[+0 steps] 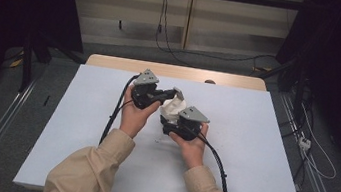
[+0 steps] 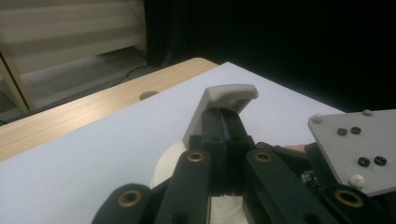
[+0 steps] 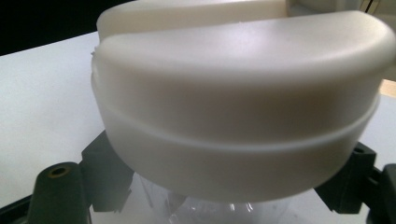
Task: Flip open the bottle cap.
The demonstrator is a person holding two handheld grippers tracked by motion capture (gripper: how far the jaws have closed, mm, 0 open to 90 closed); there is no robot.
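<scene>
High view has both hands meeting over the middle of the white table (image 1: 78, 128), a bit nearer its far edge than the near one, with a whitish rounded plastic container (image 1: 173, 107) held up between the two tools. The left gripper (image 1: 172, 94) comes in from the left and its tongs are pressed together on a grey-white flat plastic tab (image 2: 223, 99) that sticks up from the container, as the left gripper view shows close up; that thin tab sits clamped right between the black jaws. The right gripper (image 1: 173, 121) comes from below and is nipped tight on the container's lower part. In the right gripper view the domed white lid with its ridge sits just in front of the lens, something clear underneath it. Can't tell whether the container touches the table
</scene>
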